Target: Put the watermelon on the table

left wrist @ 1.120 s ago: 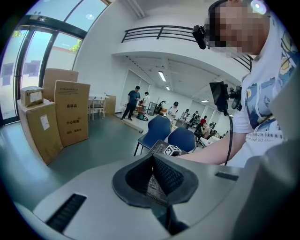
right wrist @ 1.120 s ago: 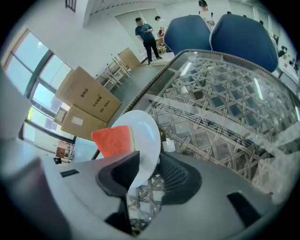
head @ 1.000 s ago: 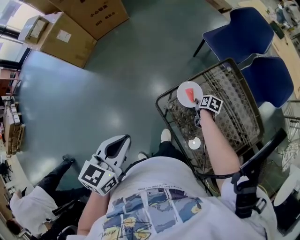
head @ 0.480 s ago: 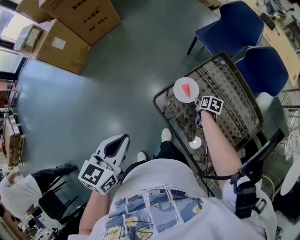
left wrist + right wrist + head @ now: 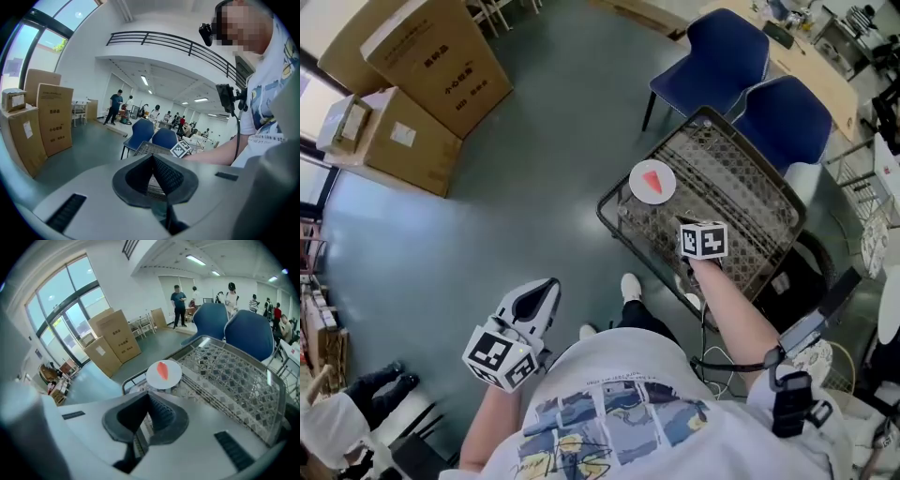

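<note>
A red wedge-shaped watermelon slice (image 5: 652, 180) is lying on a small round white plate (image 5: 636, 185), which is sitting at one corner of a black wire-mesh basket (image 5: 750, 202). Whether the plate is resting on the rim or on the blurred clutter inside the basket is unclear.

The slice is looking small, light and probably stiff, so it would likely be taken by pinching across its flat sides. The smooth plate may be letting it slide if tipped.

The right hand-held gripper (image 5: 701, 242) is hovering over the basket, apart from the plate. Its jaws have just been closing and are now pressed together with nothing between them. The left hand-held gripper (image 5: 542, 291) is hanging over the grey floor (image 5: 534, 141), jaws also together and empty.
</note>
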A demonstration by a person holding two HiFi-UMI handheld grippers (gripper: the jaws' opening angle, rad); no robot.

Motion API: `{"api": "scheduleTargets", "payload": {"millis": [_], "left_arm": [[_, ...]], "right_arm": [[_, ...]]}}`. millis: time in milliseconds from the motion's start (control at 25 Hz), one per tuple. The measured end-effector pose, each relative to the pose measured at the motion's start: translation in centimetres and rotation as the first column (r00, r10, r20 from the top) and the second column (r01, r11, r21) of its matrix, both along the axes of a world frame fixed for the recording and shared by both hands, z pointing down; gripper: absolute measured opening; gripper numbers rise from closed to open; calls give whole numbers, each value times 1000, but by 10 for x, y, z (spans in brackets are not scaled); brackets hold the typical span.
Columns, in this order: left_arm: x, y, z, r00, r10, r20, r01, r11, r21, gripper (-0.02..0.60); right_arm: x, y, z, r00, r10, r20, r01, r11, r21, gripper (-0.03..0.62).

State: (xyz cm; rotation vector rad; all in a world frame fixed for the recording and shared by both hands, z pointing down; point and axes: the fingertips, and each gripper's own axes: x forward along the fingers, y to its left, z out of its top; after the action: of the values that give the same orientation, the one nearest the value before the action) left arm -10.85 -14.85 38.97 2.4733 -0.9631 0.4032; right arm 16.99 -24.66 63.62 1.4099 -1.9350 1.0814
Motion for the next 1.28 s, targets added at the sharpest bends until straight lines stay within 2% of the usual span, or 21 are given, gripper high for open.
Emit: {"api": "scheduleTargets", "payload": {"millis": [200, 360, 760, 1000, 1280], "left_arm": [[-13, 27, -7, 997, 75, -24, -74, 996, 46, 9], [-29, 53, -11, 993, 109, -52, -106, 993, 57, 11], [-63, 132, -11, 979, 181, -92, -177, 983, 53, 11], [-68, 173, -9, 971, 220, -97, -214, 975, 64, 11], [-73, 200, -19, 962, 259, -92, -253, 965, 67, 11]], "right_arm": [[-52, 66, -48, 991, -127, -30, 129, 989, 78, 11], [-89, 115, -81, 979, -188, -80, 196, 973, 120, 11], [-163, 222, -146, 960, -244, -137, 270, 938, 218, 11], [-205, 273, -178, 935, -308, -175, 346, 898, 273, 11], [-237, 303, -210, 912, -355, -207, 406, 852, 329, 11]]}}
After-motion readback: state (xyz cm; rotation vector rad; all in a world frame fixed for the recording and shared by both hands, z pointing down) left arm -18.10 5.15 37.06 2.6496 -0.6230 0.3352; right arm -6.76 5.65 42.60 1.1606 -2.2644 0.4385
